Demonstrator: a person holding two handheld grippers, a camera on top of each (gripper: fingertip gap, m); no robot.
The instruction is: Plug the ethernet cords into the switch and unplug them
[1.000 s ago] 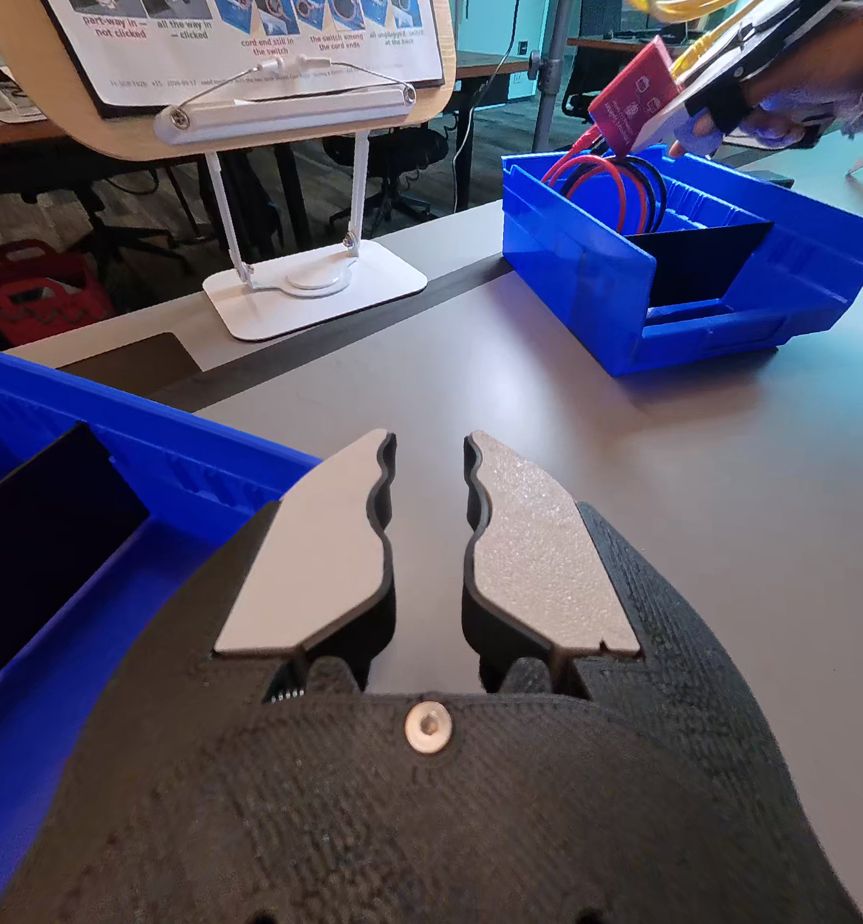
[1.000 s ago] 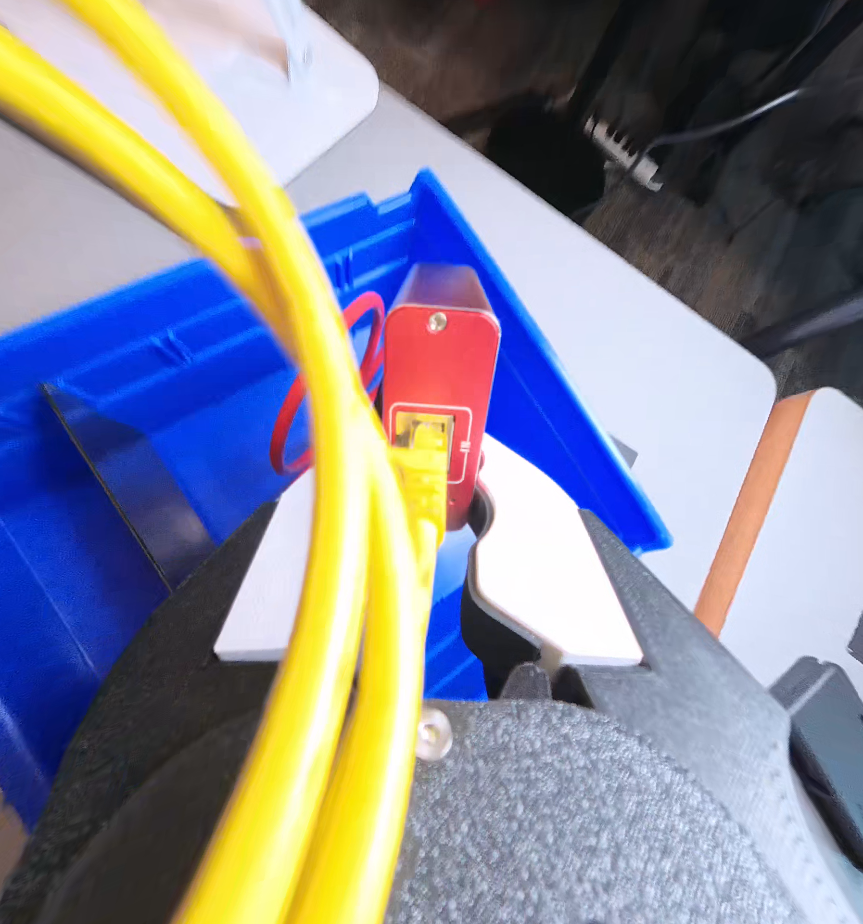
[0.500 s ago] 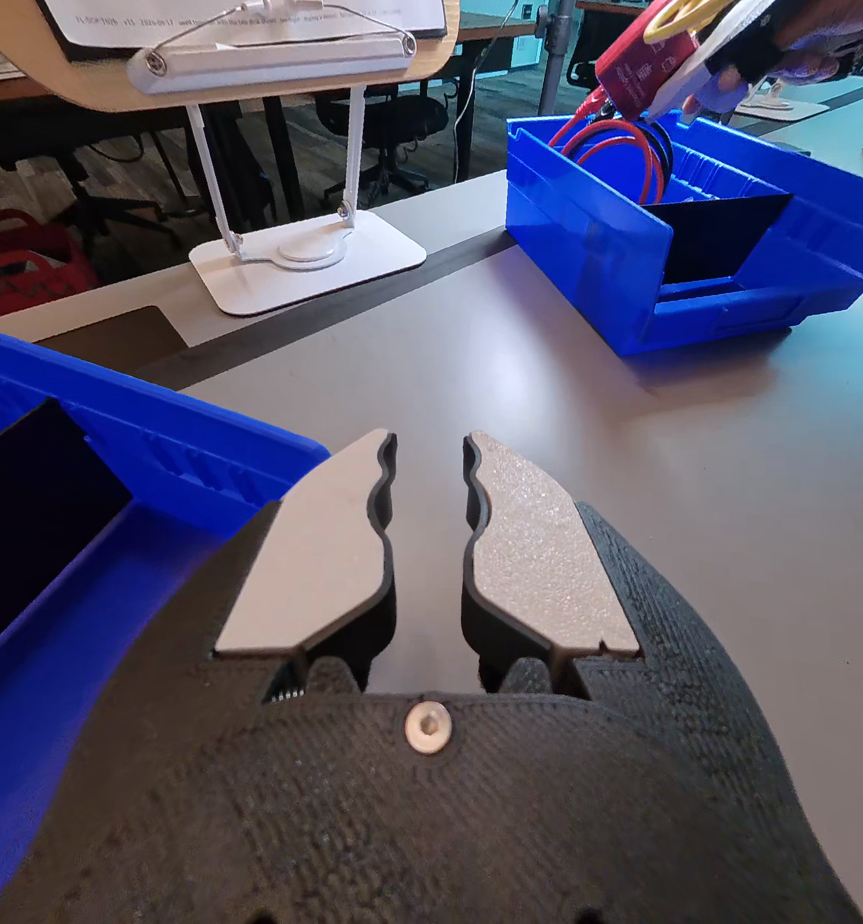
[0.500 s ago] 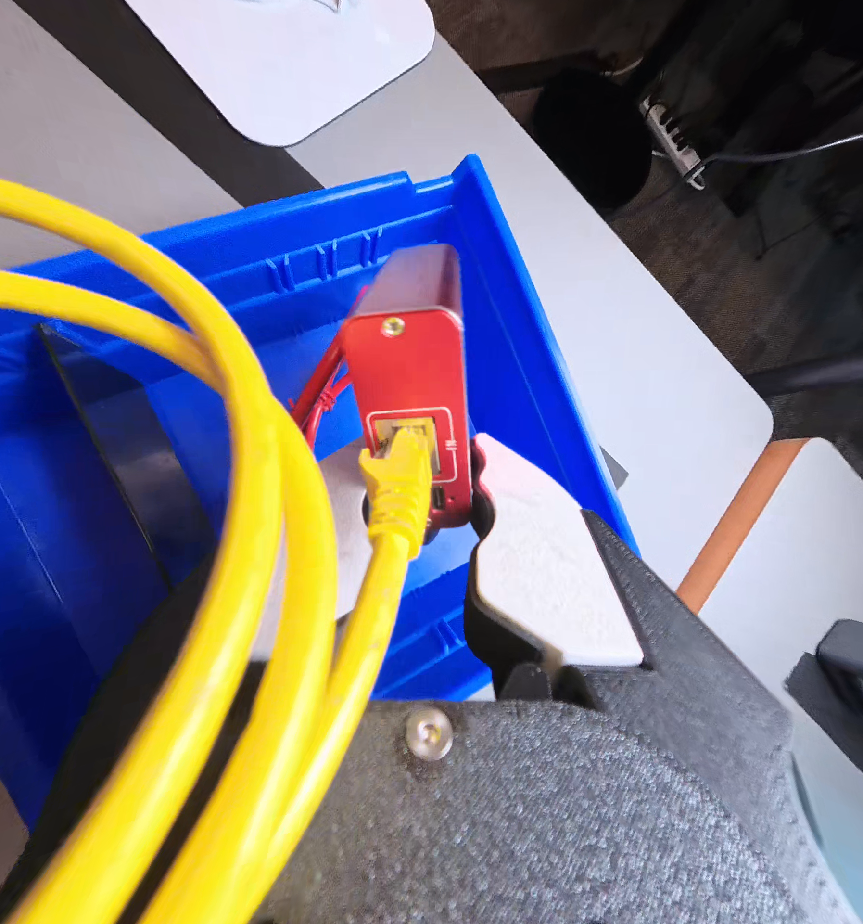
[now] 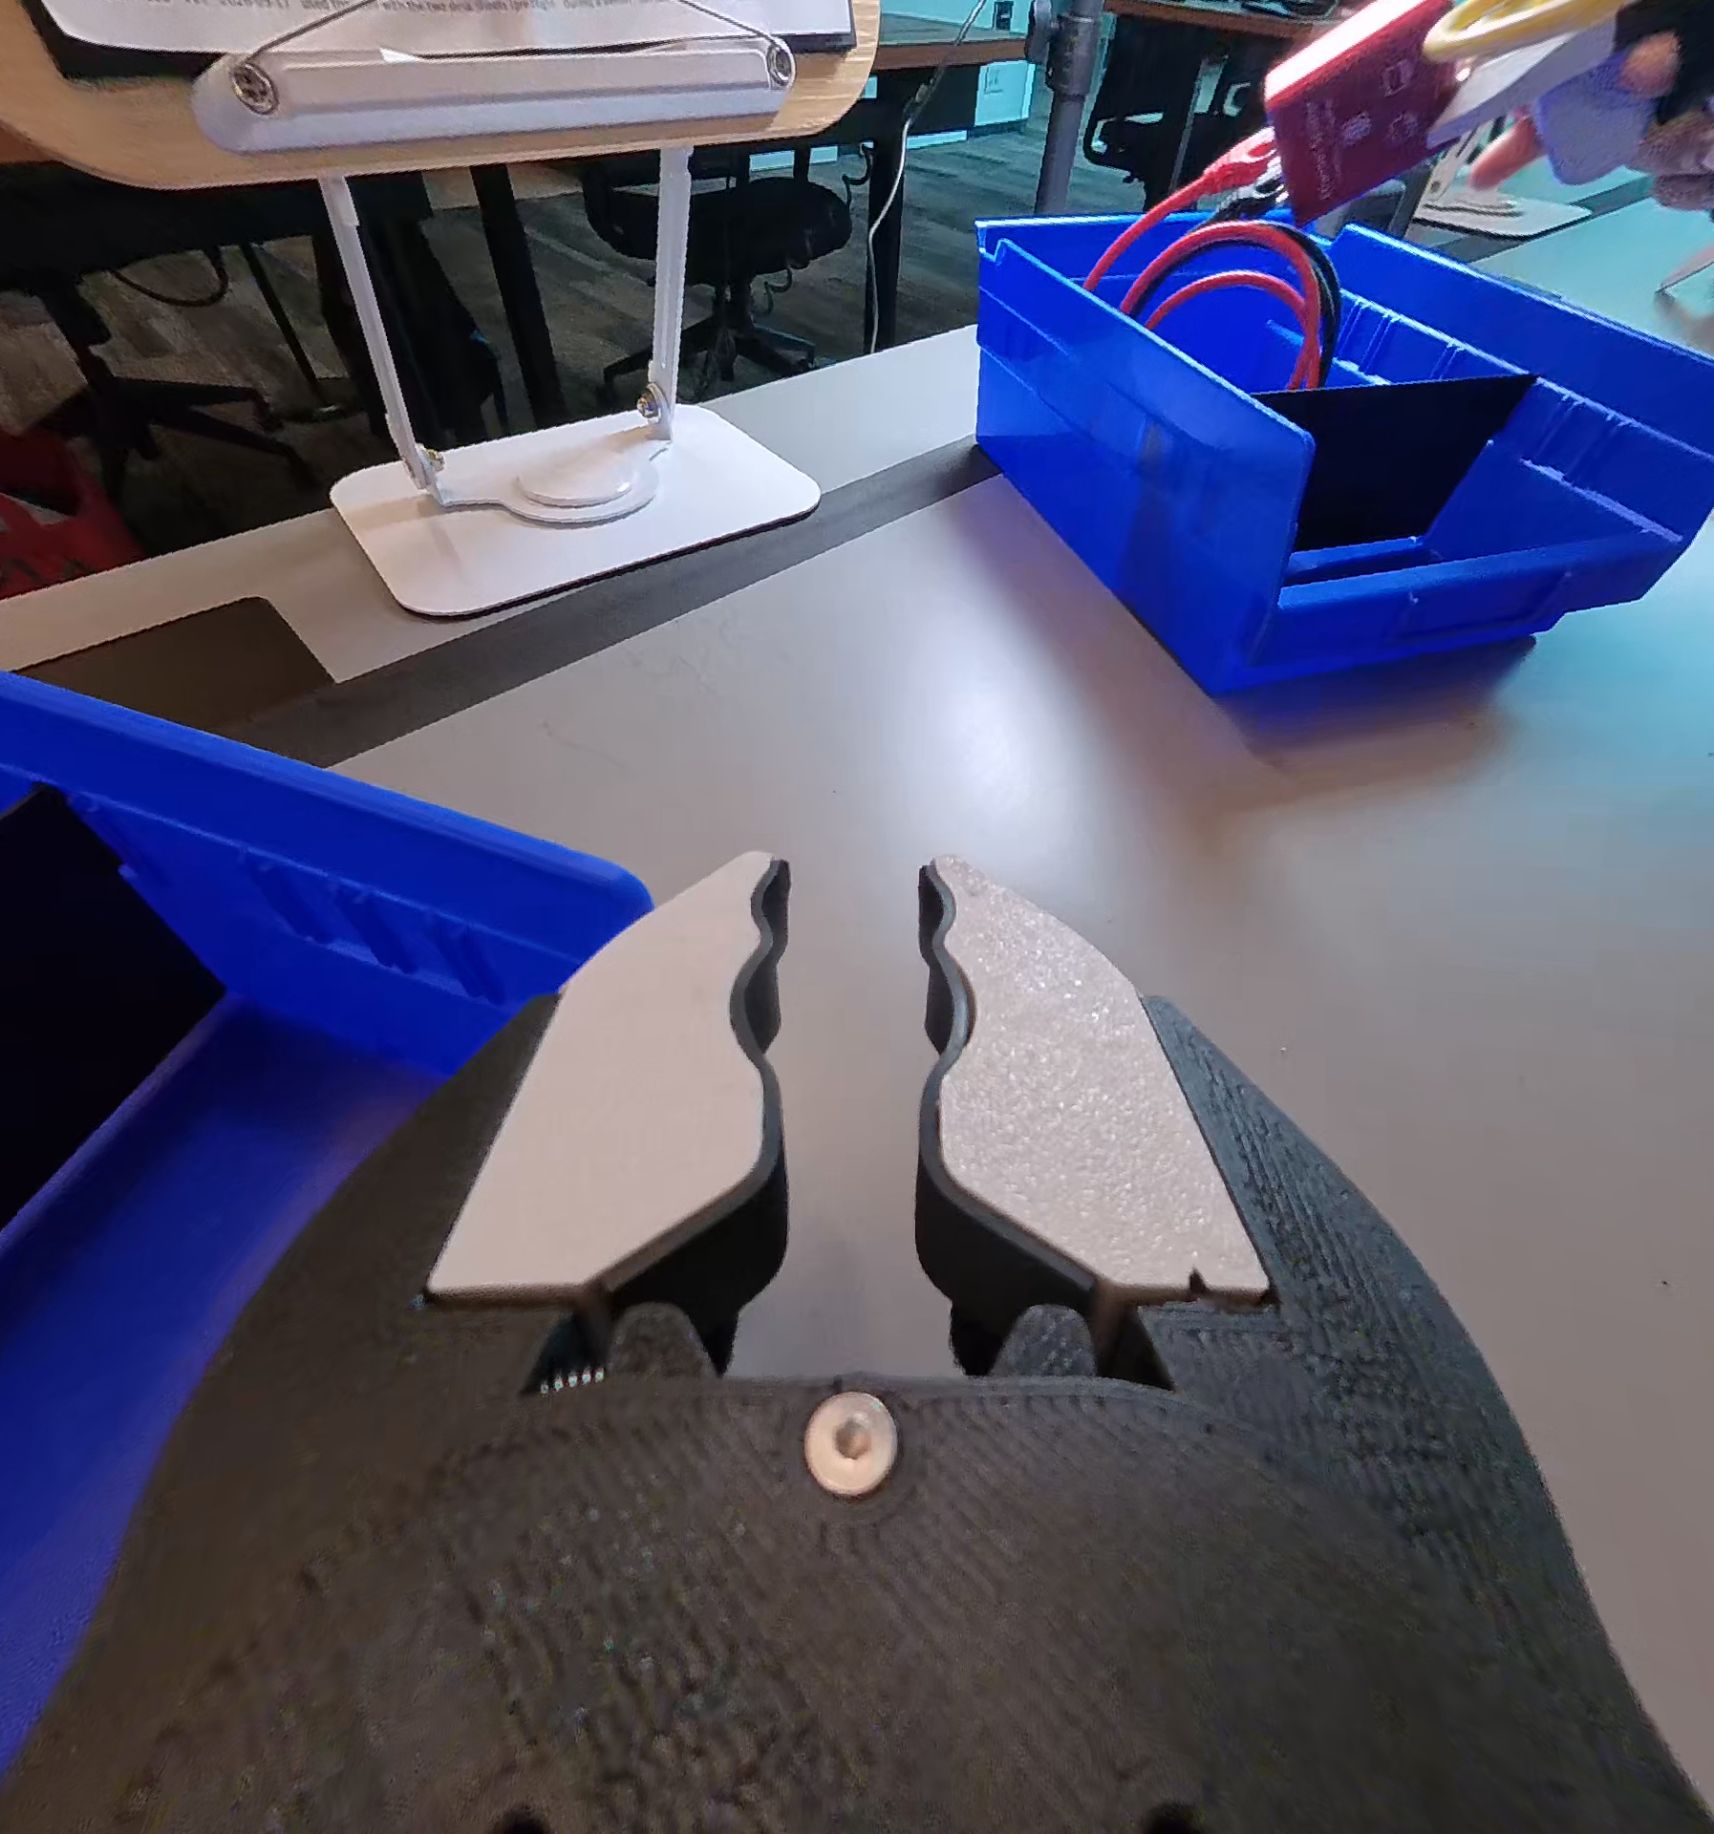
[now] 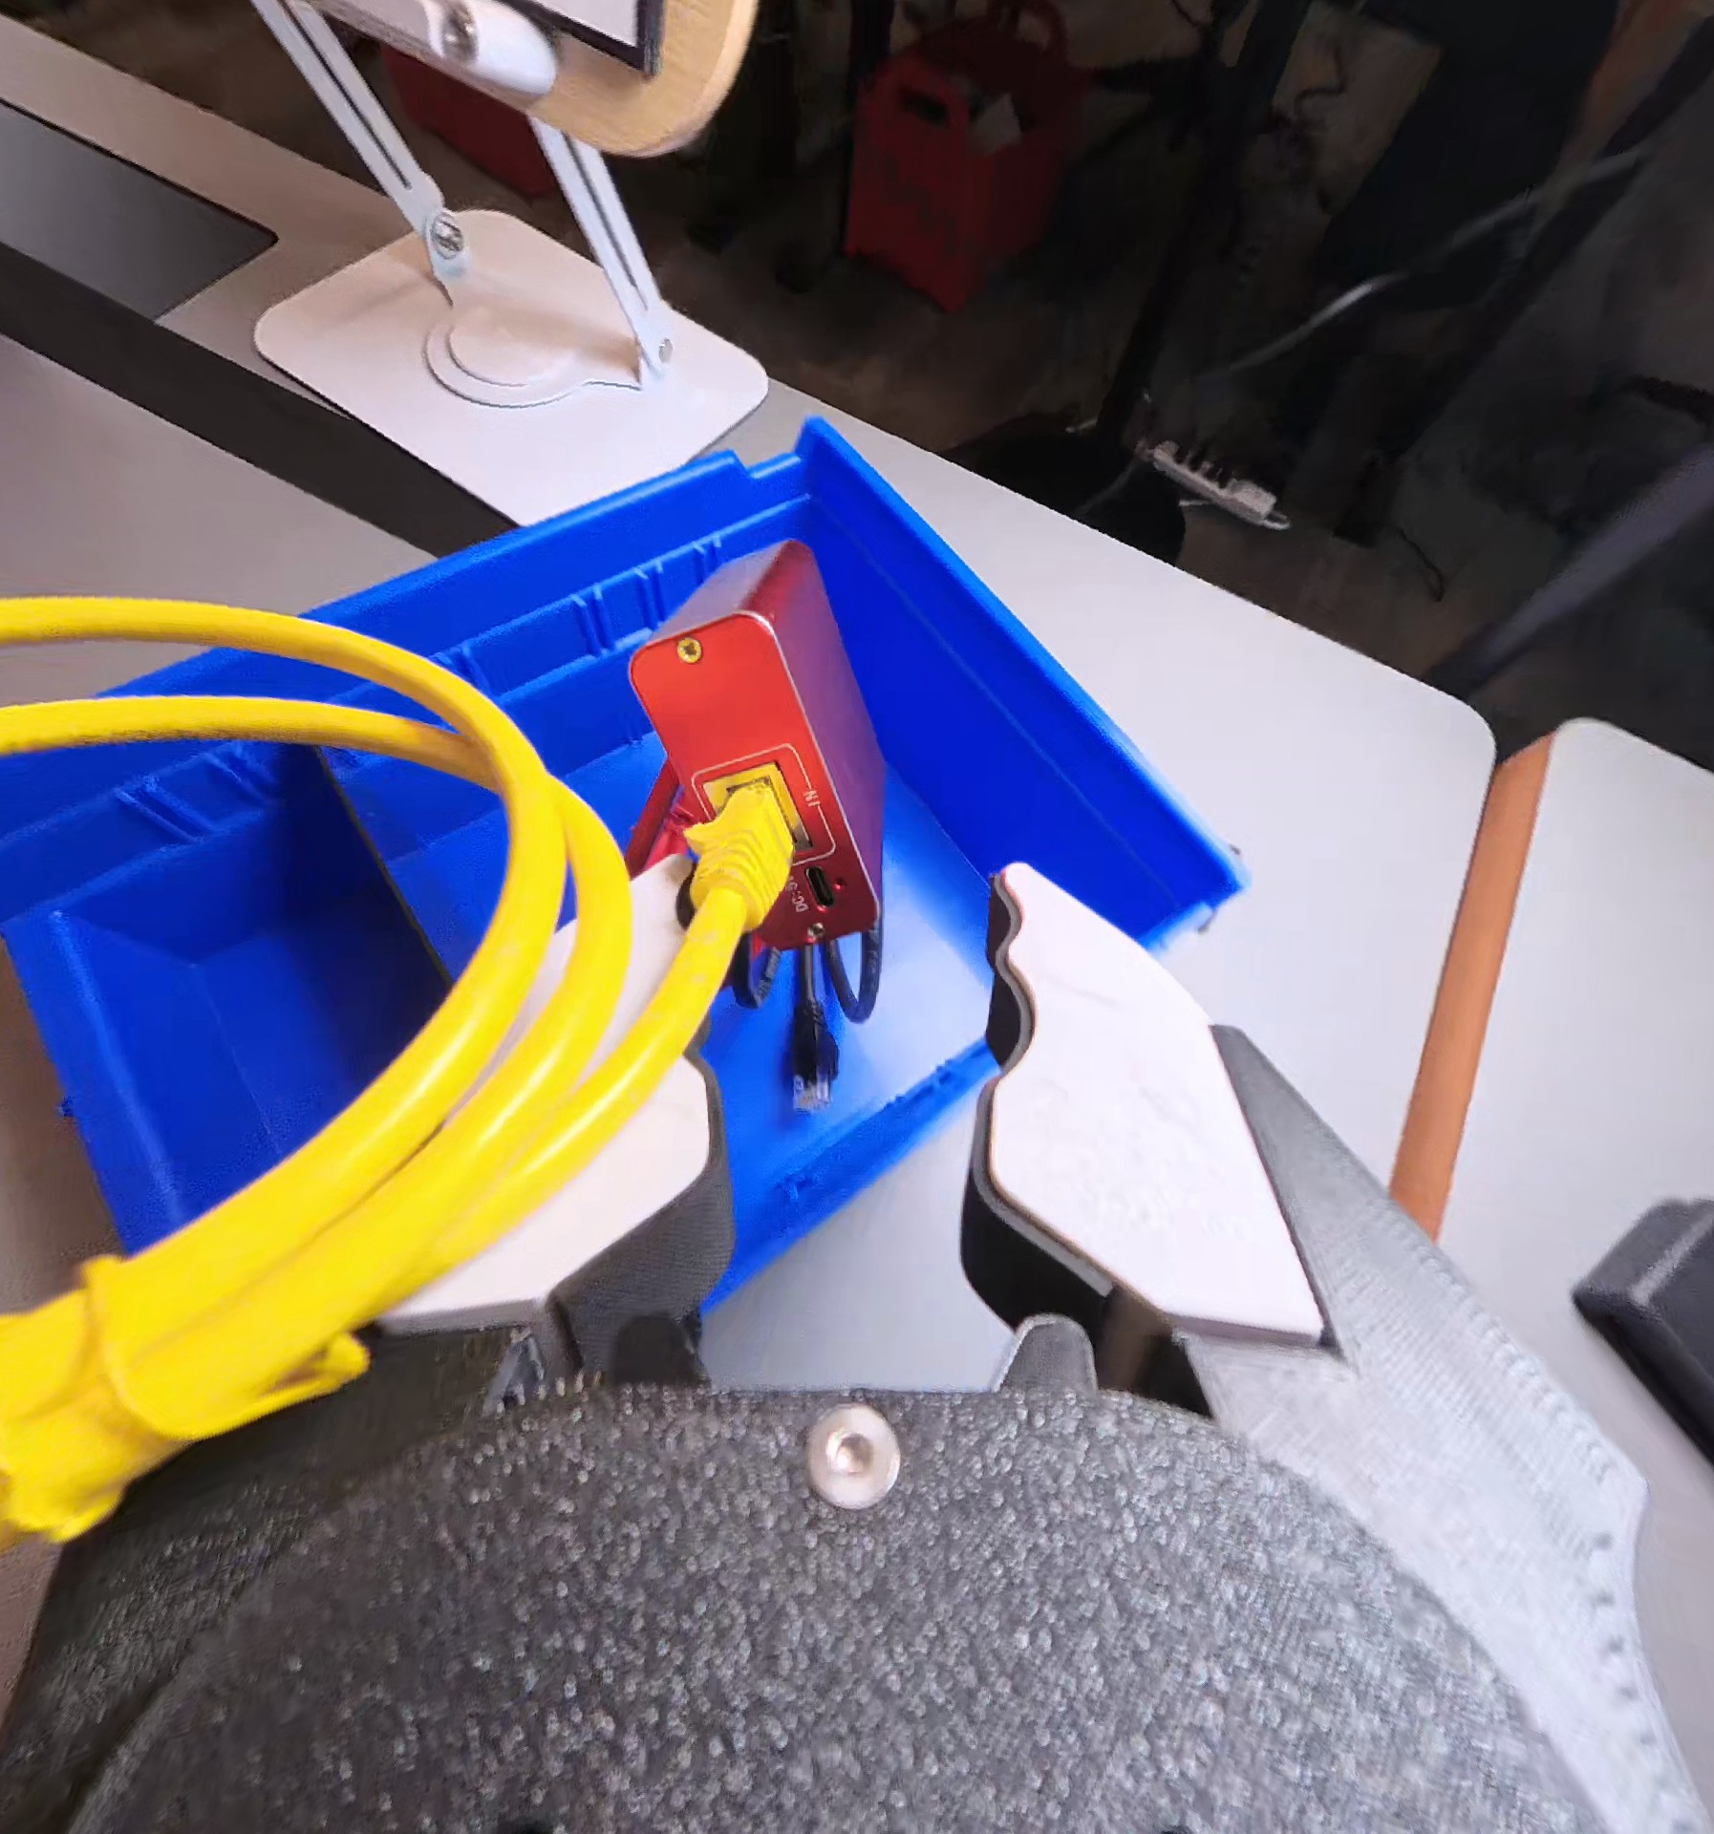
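Left wrist view: left tongs (image 5: 853, 978) parted, nothing between them, over grey bench (image 5: 1131, 893); near blue bin (image 5: 287, 893) at left, far blue bin (image 5: 1181, 476) at right. Right wrist view: yellow ethernet cord (image 6: 535, 992) draped over left finger, plugged into red switch (image 6: 784, 724) above the bin; right tongs (image 6: 838, 953) spread wide, released.

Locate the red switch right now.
In the right wrist view, the red switch hangs over the blue bin, just ahead of the open right gripper, yellow cord plugged in.
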